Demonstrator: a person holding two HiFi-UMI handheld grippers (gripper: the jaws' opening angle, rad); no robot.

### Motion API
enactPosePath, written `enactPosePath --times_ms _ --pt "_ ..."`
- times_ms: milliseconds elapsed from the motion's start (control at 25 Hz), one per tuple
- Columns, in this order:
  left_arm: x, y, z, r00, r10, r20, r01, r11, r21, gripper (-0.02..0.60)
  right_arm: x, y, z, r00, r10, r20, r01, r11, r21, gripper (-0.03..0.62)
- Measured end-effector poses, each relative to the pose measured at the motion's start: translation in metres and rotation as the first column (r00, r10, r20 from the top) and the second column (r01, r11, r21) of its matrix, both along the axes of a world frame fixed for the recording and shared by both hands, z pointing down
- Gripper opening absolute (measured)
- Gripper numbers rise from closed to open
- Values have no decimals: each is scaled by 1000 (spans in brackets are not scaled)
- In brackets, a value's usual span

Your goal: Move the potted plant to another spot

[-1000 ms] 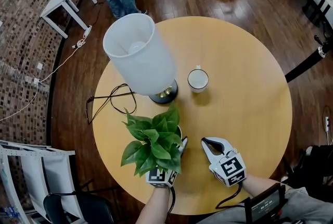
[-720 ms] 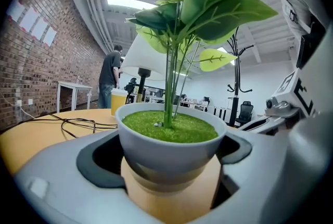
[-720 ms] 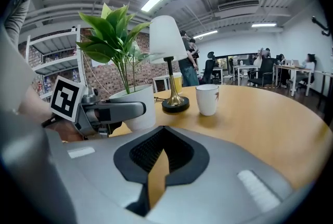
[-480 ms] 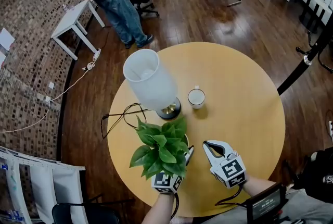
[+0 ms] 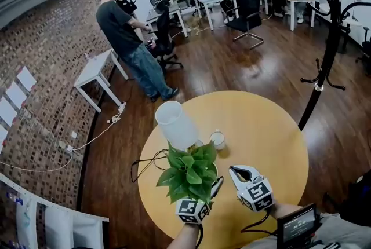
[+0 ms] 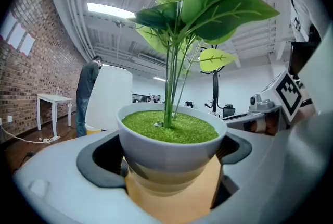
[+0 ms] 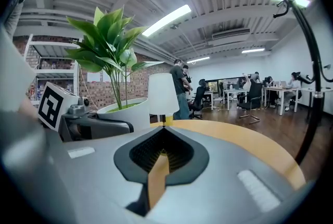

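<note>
1 potted plant [image 6: 171,132] in left gripper [image 6: 171,154]

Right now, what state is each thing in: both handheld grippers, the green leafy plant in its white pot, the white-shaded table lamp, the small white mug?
Left gripper: shut on the potted plant.
Potted plant: upright, clamped at the pot's sides.
Right gripper: shut, empty.
Table lamp: upright, apparently unlit.
Mug: upright; contents too small to tell.
</note>
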State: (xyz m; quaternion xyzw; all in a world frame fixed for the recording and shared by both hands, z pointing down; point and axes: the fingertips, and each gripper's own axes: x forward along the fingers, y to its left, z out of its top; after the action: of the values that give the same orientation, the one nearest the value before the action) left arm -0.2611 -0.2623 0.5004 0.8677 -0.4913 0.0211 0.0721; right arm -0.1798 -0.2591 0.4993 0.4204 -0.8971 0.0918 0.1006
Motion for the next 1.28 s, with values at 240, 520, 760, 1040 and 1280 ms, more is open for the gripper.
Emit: enactPosePath --times_ms 240,520,760,1040,1280 --pt "37 13 -11 998 56 10 -56 998 15 518 33 10 -6 999 38 -8 -38 999 23 6" --pt "72 34 -10 989 147 6 -147 989 17 520 65 25 -4 992 128 -9 -128 991 39 6" --pt "104 44 -8 982 190 5 -190 982 -1 518 90 35 -15 988 152 0 -152 987 46 6" --pt "191 15 3 987 159 19 -159 987 -18 518 179 1 -9 992 123 10 -123 991 50 6" --pt "227 5 6 993 119 11 -119 993 -27 518 214 -8 -6 996 86 2 -86 996 31 6"
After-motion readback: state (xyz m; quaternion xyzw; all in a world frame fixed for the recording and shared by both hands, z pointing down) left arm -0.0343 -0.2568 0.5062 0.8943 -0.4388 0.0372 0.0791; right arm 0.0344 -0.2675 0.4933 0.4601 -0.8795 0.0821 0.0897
